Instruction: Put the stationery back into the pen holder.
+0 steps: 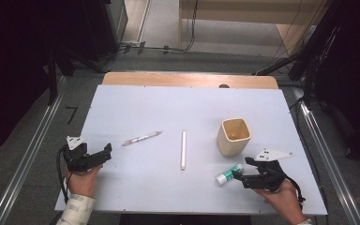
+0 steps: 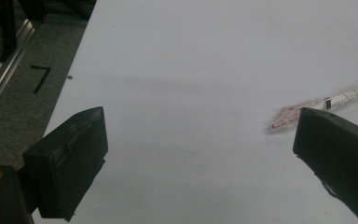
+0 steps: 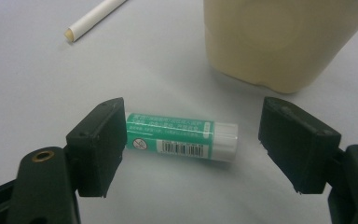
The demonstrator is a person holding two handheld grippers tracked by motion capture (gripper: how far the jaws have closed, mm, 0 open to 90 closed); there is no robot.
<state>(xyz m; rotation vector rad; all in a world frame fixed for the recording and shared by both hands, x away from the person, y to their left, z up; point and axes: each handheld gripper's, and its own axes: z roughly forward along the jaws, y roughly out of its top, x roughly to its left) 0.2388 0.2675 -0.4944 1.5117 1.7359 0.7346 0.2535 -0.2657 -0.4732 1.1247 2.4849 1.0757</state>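
The right gripper (image 1: 238,174) is low over the tabletop (image 1: 136,108) near its front right corner, held from behind by the person's right hand (image 1: 281,196), and it points to the left and a little away from the person. Its jaws are wide apart, and the glue stick (image 3: 182,136) lies flat on the tabletop between them; one end is just beside one jaw, the white end is apart from the other jaw, and nothing is gripped. In the high view the glue stick (image 1: 228,174) lies just in front of the beige cup (image 1: 234,136), which stands upright toward the right edge. The left gripper (image 1: 104,152) is near the front left corner, held by the left hand (image 1: 82,180), and it points to the right. Its jaws are also wide apart and hold nothing. The pink pen (image 1: 142,138) lies just beyond this gripper, and a white stick (image 1: 183,149) lies near the middle of the tabletop.
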